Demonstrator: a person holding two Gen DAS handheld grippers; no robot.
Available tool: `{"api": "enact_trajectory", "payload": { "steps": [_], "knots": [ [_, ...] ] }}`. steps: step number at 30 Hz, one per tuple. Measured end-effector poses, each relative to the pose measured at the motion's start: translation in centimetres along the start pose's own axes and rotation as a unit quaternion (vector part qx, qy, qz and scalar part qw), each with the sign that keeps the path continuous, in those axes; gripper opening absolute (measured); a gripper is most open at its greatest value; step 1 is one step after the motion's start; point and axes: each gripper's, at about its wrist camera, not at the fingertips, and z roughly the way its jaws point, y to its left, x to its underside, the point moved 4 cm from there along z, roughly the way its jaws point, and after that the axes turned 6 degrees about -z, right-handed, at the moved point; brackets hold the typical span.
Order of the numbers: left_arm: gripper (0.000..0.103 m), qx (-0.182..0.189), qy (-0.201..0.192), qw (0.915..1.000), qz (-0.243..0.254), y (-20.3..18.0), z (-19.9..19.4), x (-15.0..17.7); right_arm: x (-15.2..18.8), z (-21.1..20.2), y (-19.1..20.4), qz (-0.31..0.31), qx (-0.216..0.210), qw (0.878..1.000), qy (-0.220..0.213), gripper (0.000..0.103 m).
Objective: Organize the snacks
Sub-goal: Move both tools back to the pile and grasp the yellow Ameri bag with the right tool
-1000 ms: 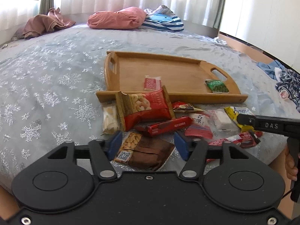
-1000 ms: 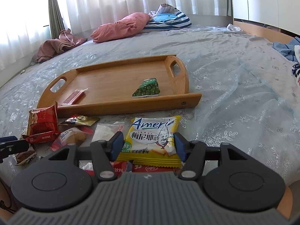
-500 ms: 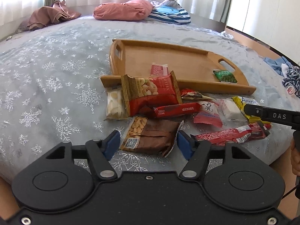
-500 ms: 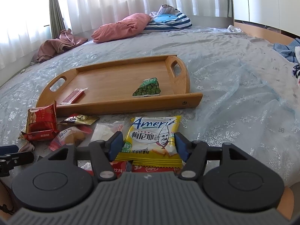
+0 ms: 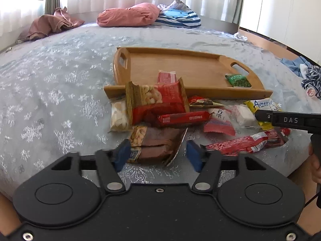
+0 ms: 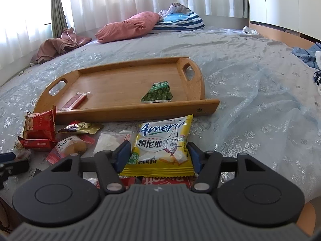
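Sheer white curtains [image 6: 124,2] hang behind a bed [image 5: 60,92] spread with a pale blue sheet, thin and crinkled, printed with silvery snowflakes. At the far end lie a soft pink pillow [image 6: 128,27], a blue-and-white striped cushion [image 6: 178,21] and a crumpled brown cloth [image 6: 58,47].

A wooden tray [image 6: 124,111] with rounded ends and slot handles lies flat on the sheet. On its smooth floor are a green foil packet [image 6: 158,94] near the right handle and a flat red bar [image 6: 75,101] near the left.

Just in front of the tray's near rail lies a loose heap of glossy wrappers: a red nut bag [image 5: 158,100] leaning on the rail, a long red biscuit pack [image 5: 183,118] against it, a clear pouch [image 5: 118,116] of pale pieces, and a brown nut bag [image 5: 154,142] nearest the camera.

The left gripper [image 5: 158,156] hangs with its blue pads spread; the brown nut bag's near end lies between them, its left edge at the left pad, a clear gap at the right pad, so it is not clamped. The right gripper [image 6: 158,157] frames a yellow crisp bag [image 6: 162,146], puffy with crimped ends; its jaws are closing, and whether the pads yet press on the bag I cannot tell.
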Motion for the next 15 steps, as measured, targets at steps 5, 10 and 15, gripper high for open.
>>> {"api": "enact_trajectory", "payload": {
  "steps": [5, 10, 15],
  "knots": [
    [0.083, -0.003, 0.007, 1.0, -0.002, 0.4, 0.9, 0.0, 0.1, -0.2, -0.3, 0.003, 0.001, 1.0, 0.0, 0.074],
    [0.087, -0.001, 0.006, 0.9999, -0.012, 0.7, 1.7, -0.2, 0.1, -0.4, -0.6, 0.009, 0.004, 1.0, -0.004, 0.074],
    [0.043, 0.013, 0.001, 0.9999, -0.007, 0.6, 1.3, -0.7, 0.2, -0.6, -0.9, 0.007, 0.005, 1.0, -0.006, 0.069]
  ]
}}
